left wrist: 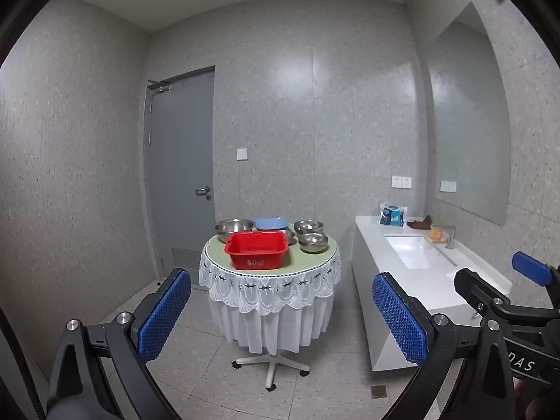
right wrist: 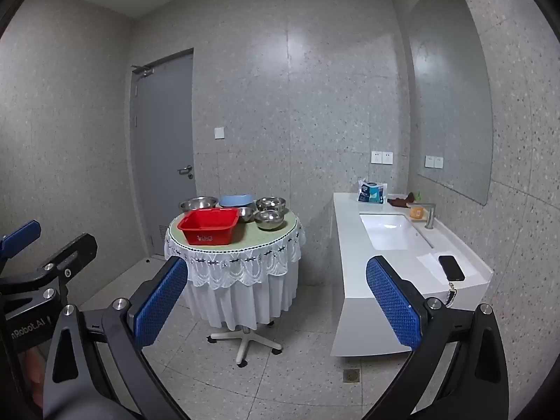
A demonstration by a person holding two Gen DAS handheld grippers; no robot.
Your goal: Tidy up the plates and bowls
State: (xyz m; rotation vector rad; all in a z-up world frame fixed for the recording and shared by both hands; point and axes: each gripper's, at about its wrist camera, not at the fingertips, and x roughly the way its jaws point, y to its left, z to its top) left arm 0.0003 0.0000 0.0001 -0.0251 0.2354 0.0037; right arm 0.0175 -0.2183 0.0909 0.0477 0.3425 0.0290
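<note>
Left wrist view: the left gripper (left wrist: pixel 280 315) fills the bottom of the frame, its blue-padded fingers (left wrist: pixel 164 315) spread wide apart with nothing between them. At lower right the right gripper (left wrist: pixel 504 280) also stands apart and empty, with the letters "DAS" readable on its black body. In the right wrist view the other tool at lower left reads "nRobot.AI".

Past the fingers, mid-frame, a round table (left wrist: pixel 315 262) on a white five-leg base wears a lace-edged white cloth. At its front sits a red plastic basin (left wrist: pixel 257 250) with a small white mark too small to read. Behind it stand a large steel bowl (left wrist: pixel 233 228) at left, a pale blue bowl (left wrist: pixel 271 223) in the middle, and two smaller steel bowls (left wrist: pixel 308 226) (left wrist: pixel 313 242) at right; another steel bowl (right wrist: pixel 245 213) is partly hidden behind the basin.

To the right, a white counter (left wrist: pixel 371 238) with a sink (left wrist: pixel 416 252) and faucet (left wrist: pixel 449 236) carries a blue-and-white packet (left wrist: pixel 392 215) and, nearer, a black phone (right wrist: pixel 451 267). A grey door (left wrist: pixel 180 175) closes the far left wall.
</note>
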